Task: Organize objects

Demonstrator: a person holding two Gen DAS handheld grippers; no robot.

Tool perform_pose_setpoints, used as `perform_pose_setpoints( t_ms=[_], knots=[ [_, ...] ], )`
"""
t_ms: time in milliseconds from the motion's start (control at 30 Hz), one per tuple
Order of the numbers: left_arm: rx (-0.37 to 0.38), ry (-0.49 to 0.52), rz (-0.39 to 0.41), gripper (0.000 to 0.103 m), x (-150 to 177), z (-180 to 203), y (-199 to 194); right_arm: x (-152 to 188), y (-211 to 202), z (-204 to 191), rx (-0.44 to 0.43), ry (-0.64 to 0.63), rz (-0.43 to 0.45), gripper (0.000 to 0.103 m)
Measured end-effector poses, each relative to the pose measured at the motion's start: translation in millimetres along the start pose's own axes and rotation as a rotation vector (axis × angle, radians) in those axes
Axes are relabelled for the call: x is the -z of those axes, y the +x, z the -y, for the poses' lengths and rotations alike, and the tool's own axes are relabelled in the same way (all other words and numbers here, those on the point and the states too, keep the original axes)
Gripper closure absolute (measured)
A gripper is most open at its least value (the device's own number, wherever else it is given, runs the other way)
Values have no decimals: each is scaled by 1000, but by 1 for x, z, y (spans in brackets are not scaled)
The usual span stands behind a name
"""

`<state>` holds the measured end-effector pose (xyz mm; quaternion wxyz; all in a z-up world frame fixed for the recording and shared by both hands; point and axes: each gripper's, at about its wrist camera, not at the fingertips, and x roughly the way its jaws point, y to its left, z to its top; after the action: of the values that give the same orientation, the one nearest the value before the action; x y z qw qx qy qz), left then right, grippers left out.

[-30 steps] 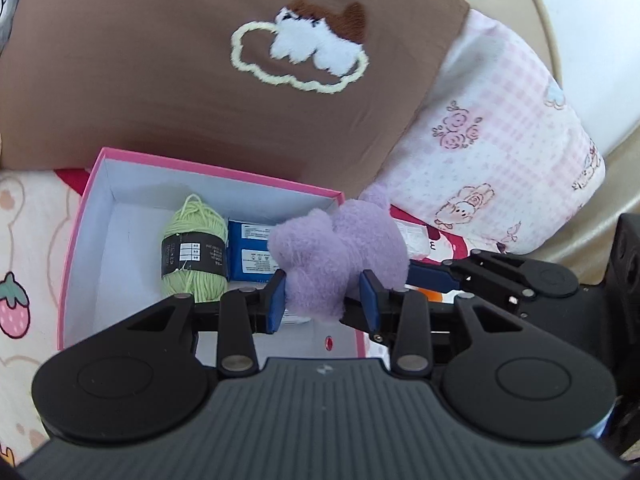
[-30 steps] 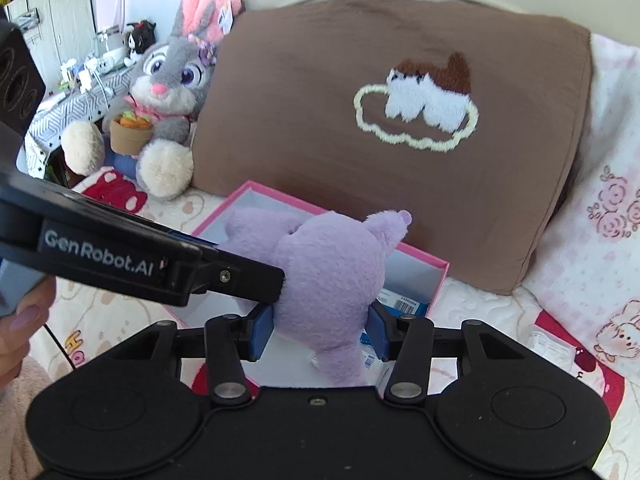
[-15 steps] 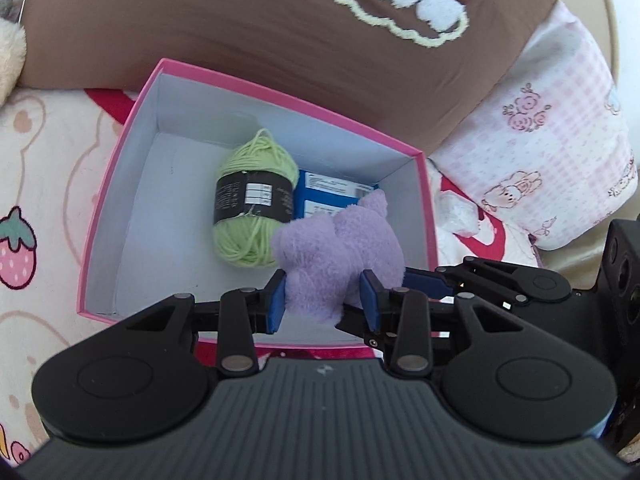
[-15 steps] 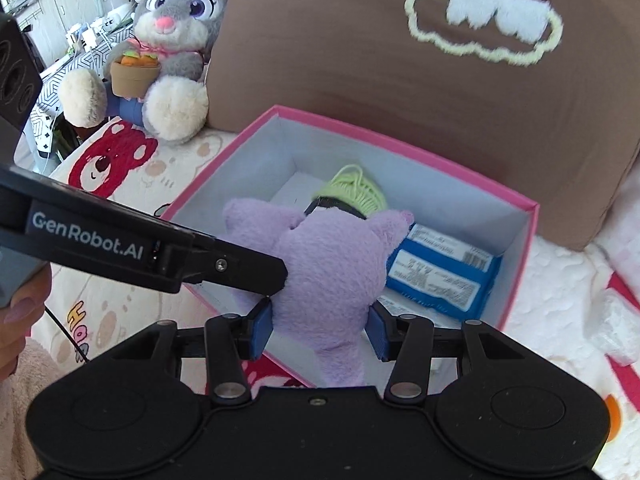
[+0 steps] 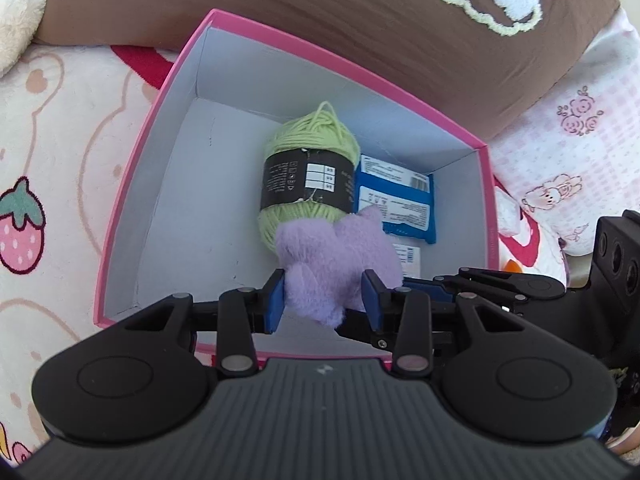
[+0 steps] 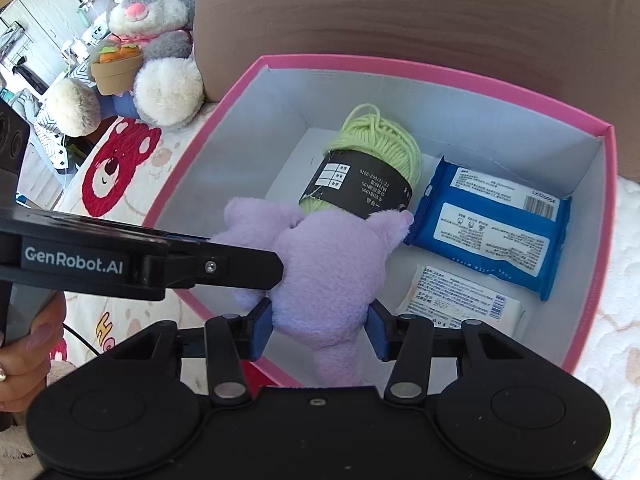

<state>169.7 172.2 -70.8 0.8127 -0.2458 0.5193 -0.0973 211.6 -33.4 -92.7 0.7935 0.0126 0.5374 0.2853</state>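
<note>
Both grippers are shut on one purple plush toy (image 5: pixel 340 264) and hold it over the near part of the pink box (image 5: pixel 132 184). My left gripper (image 5: pixel 324 300) grips it from one side. My right gripper (image 6: pixel 318 330) grips its lower body (image 6: pixel 328 280); the left gripper's finger crosses in from the left. Inside the pink box (image 6: pixel 600 280) lie a green yarn ball with a black label (image 5: pixel 308 176), also seen in the right wrist view (image 6: pixel 372 168), a blue wipes pack (image 6: pixel 492 228) and a white pack (image 6: pixel 456 300).
The box sits on a printed bedspread (image 5: pixel 48 200). A brown pillow (image 5: pixel 320 20) stands behind it and a pink checked pillow (image 5: pixel 580 140) to the right. A grey rabbit plush (image 6: pixel 152 40) sits at the far left.
Both grippers have carried the purple plush forward and down, from above the box's near edge to over its inside. The view now looks steeply down into the box.
</note>
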Motion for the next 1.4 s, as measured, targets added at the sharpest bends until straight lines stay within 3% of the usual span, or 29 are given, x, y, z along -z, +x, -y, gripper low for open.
perform_pose_setpoints(
  t_ms=[433, 700, 867, 1000, 1100, 1233, 1400],
  knots=[
    [-31, -3, -24, 64, 0, -2, 20, 3, 22, 13, -27, 55, -40, 49],
    [40, -21, -52, 66, -2, -11, 29, 6, 24, 22, -37, 45, -31, 41],
    [85, -57, -75, 68, -3, -14, 37, 7, 21, 28, -42, 45, 21, 34],
    [37, -19, -63, 67, 0, -4, 34, 10, 22, 24, -16, 8, 39, 41],
    [-15, 29, -27, 62, 2, 3, 24, 9, 25, 20, 4, -2, 41, 43],
    [-28, 22, 35, 62, -2, 0, 13, 7, 26, 19, 5, -11, 36, 43],
    [-43, 56, 62, 71, -3, -3, 15, 4, 27, 18, 9, -10, 7, 42]
  ],
)
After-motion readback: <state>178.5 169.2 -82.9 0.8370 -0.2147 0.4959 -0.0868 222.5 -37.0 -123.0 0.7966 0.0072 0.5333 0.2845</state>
